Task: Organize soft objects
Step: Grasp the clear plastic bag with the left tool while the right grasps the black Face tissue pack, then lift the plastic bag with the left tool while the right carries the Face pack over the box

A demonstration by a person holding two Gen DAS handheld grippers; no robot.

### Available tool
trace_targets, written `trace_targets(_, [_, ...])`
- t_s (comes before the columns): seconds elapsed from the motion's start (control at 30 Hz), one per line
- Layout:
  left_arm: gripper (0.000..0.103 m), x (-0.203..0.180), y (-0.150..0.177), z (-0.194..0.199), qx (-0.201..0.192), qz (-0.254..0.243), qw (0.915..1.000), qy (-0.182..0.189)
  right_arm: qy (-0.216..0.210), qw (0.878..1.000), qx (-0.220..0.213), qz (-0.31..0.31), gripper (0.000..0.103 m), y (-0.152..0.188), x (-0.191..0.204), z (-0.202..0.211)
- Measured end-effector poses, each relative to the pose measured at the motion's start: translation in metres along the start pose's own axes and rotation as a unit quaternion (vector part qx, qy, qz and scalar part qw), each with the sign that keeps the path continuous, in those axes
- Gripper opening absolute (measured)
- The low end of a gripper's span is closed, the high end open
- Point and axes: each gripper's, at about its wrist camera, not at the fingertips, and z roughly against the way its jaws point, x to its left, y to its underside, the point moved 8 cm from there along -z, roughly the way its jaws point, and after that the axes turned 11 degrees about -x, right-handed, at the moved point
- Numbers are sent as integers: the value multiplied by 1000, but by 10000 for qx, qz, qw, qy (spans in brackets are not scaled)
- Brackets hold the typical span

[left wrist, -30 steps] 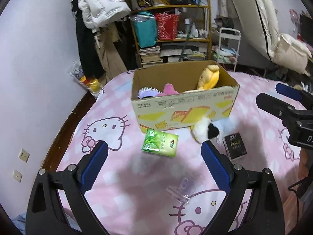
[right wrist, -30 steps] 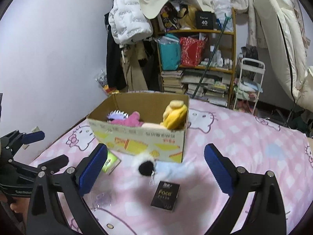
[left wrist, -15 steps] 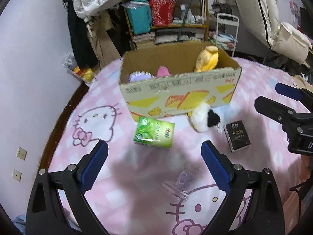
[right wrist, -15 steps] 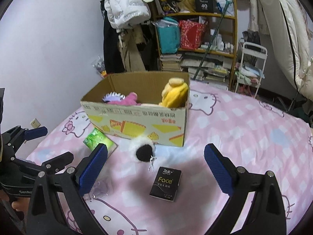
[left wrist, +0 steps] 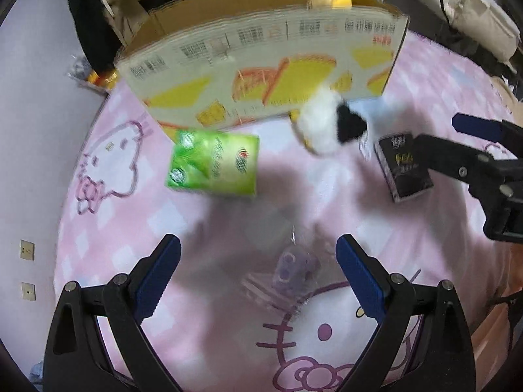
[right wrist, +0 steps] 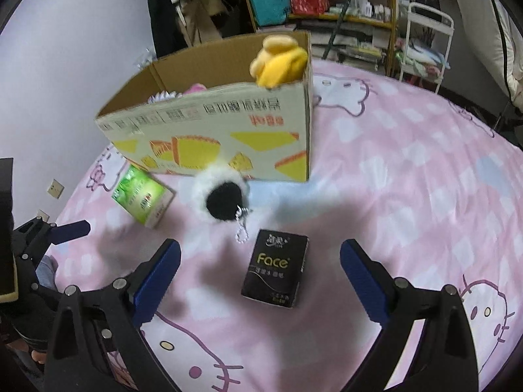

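A cardboard box stands on the pink bed and holds a yellow plush and other soft toys. A white and black fluffy pompom lies in front of it. My left gripper is open, low over the bed, above a small clear packet with a purple item. My right gripper is open, with a black "Face" tissue pack between its fingers. A green tissue pack lies left of the pompom.
The bed has a pink Hello Kitty sheet. A wall runs along the left. Shelves with bags and books, hanging clothes and a white folding chair stand behind the bed.
Both grippers have moved forward and down toward the bed. The box, pompom and tissue packs now look closer. Both stay open.
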Motion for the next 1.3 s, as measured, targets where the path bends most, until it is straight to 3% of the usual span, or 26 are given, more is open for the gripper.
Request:
trace_targets(0.23, [95, -20, 19, -24, 649, -142, 9969, 431, 67, 9989, 454, 26, 97, 15, -3, -22])
trace_targets(0.33, [95, -22, 26, -32, 823, -269, 9959, 265, 25, 9977, 678, 22, 93, 23, -3, -30])
trace_targets(0.43, [95, -22, 27, -35, 872, -184, 9955, 323, 46, 9965, 837, 40, 89, 29, -5, -36])
trace_targets(0.53, [94, -21, 29, -42, 956, -72, 9946, 393, 42, 9950, 1003, -2, 77, 35, -7, -44])
trace_targets(0.63, [79, -23, 33, -49, 1063, 70, 9922, 648, 80, 9946, 1038, 13, 65, 36, -9, -48])
trace_targets(0.7, [69, -24, 33, -48, 1030, 89, 9920, 725, 99, 9944, 1048, 17, 55, 36, -11, -50])
trace_targets(0.77, [54, -25, 32, -45, 943, 104, 9921, 821, 89, 9945, 1039, -43, 54, 36, -12, -50])
trace_targets(1.03, [46, -21, 23, -37, 698, 124, 9959, 559, 67, 9966, 820, 53, 52, 31, -13, -39])
trace_targets(1.3, [44, -4, 12, -9, 235, 225, 9990, 315, -124, 9999, 67, 72, 52, 8, -9, -3])
